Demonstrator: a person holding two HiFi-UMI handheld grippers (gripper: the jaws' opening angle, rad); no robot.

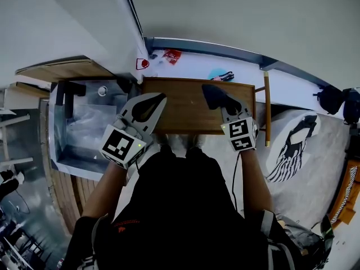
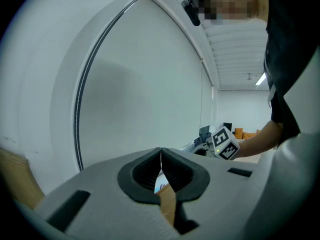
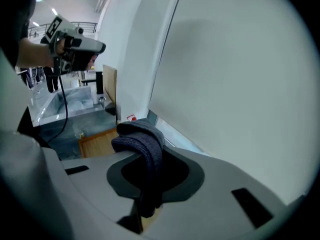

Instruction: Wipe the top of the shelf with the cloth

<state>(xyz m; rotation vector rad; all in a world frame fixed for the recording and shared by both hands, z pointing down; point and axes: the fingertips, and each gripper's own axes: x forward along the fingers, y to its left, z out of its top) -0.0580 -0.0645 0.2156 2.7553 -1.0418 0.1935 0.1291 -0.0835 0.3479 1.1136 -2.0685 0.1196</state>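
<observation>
The wooden shelf (image 1: 188, 114) sat in the middle of the head view, its top bare and its far edge against the white wall (image 1: 236, 16). The right hand-held gripper (image 1: 229, 111) was clamped on the dark grey cloth (image 1: 216, 96). The cloth bunched over the jaw tips above the right part of the shelf top, though I could not tell whether it touched the wood. In the right gripper view the cloth (image 3: 142, 144) draped down between the closed jaws of that gripper (image 3: 149, 176). The left hand-held gripper (image 1: 157, 100) hung over the shelf's left end. In its own view (image 2: 161, 159) the jaws met at the tips with nothing between them. A metal basin (image 1: 62, 145) stood at the left of the head view, and a patterned rug (image 1: 292, 145) lay at the right.
</observation>
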